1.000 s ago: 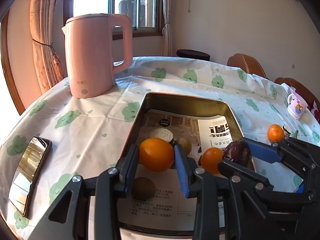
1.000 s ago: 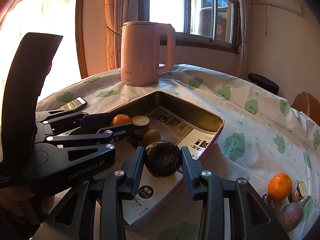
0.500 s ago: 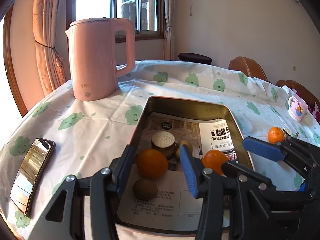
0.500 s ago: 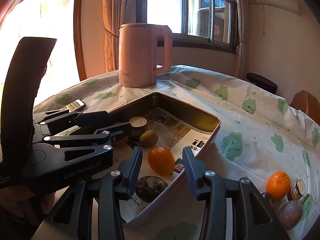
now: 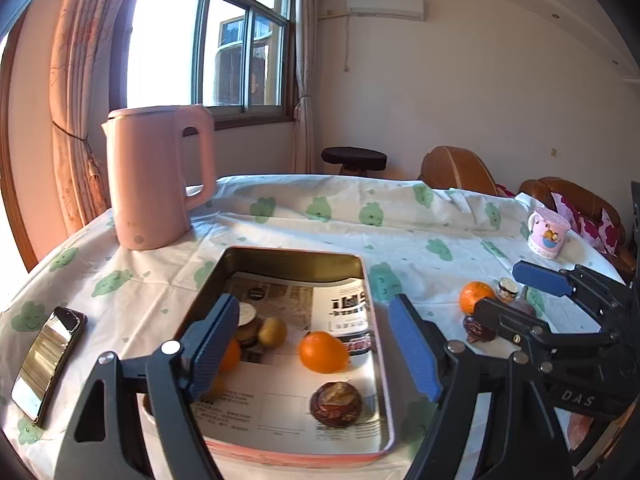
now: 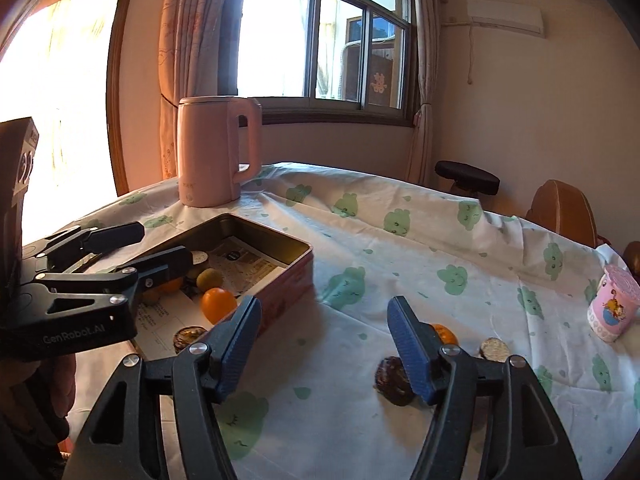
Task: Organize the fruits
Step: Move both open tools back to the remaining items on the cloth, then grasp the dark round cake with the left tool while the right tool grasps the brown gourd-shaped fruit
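Your right gripper (image 6: 322, 340) has just been opening, empty, over the tablecloth (image 6: 360, 272); a dark fruit (image 6: 394, 380) lies by its right finger, the tin (image 6: 298, 270) to its left

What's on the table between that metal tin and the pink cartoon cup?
In the right wrist view, between the tin and cup lie an orange, a dark wrinkled fruit and a small round piece on the tablecloth.

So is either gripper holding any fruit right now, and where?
No. The left gripper and right gripper have just opened and hold nothing.
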The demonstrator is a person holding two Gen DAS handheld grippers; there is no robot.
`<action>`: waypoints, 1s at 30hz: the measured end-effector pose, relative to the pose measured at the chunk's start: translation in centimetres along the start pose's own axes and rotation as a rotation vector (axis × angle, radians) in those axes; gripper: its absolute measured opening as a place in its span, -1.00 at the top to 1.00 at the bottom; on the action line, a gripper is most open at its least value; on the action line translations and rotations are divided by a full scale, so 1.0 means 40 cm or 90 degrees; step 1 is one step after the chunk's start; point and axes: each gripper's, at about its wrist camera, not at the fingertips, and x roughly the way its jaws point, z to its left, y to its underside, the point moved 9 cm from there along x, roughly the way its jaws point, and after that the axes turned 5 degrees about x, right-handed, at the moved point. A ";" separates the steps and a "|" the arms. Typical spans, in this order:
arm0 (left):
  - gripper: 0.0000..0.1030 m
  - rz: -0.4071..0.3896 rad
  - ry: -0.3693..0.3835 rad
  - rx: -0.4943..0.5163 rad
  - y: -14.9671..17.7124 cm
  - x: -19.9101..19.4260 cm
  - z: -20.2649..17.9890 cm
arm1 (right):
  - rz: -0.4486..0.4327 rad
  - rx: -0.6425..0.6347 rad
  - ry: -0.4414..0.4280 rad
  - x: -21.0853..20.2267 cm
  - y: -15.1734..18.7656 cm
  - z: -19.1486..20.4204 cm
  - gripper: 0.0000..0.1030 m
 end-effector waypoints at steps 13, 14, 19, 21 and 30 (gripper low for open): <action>-0.58 0.060 0.064 0.103 0.020 0.089 -0.257 | 0.095 0.119 0.085 0.009 0.109 -0.254 -0.37; -0.58 0.065 0.067 0.104 0.023 0.094 -0.262 | 0.105 0.123 0.077 0.017 0.114 -0.254 -0.37; -0.58 0.083 0.078 0.110 0.030 0.117 -0.282 | 0.160 0.150 0.044 0.058 0.142 -0.261 -0.34; -0.58 0.091 0.089 0.112 0.034 0.124 -0.293 | 0.178 0.161 0.024 0.069 0.151 -0.260 -0.02; -0.58 0.119 0.122 0.134 0.044 0.157 -0.361 | 0.123 0.159 0.096 0.018 0.130 -0.306 -0.02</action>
